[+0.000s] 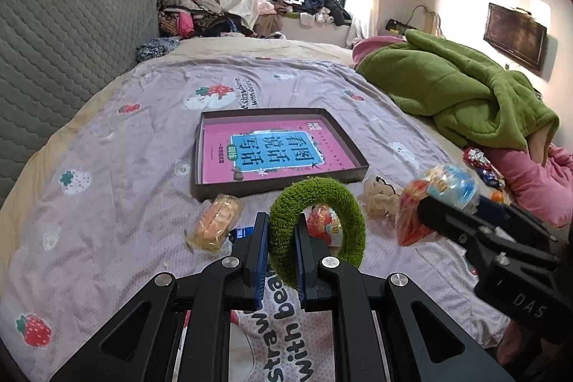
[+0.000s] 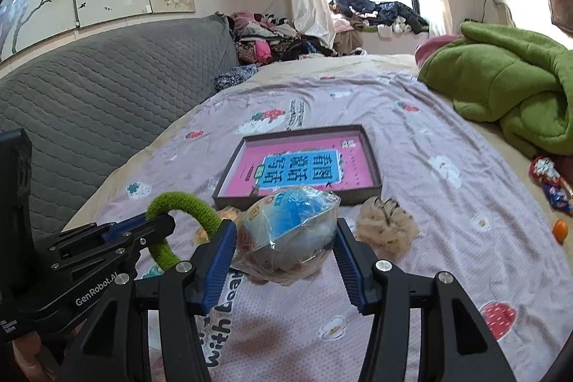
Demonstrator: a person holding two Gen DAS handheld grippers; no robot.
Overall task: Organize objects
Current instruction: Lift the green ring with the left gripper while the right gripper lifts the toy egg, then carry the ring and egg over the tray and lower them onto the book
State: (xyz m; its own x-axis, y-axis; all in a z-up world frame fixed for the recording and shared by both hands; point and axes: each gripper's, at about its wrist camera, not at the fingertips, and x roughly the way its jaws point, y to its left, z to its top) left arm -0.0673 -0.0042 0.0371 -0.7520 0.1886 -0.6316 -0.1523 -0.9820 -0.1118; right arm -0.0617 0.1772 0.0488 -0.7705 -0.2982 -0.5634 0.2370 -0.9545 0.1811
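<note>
Reading "GenRobot.AI", left hand-held gripper [image 2: 157, 224] pinching green ring [image 1: 318, 231]; right hand-held gripper [image 2: 286, 249] clamping wrapped ball [image 2: 290, 228].

Green ring and wrapped ball lifted; tray on bed.
Fuzzy green ring [image 1: 318, 221] stands on edge, pinched at its band, above the bedsheet. Plastic-wrapped blue-white ball [image 2: 290, 231] held up beside it. Shallow dark tray [image 1: 358, 156] with pink book [image 1: 272, 153] lying flat inside, just beyond both.
</note>
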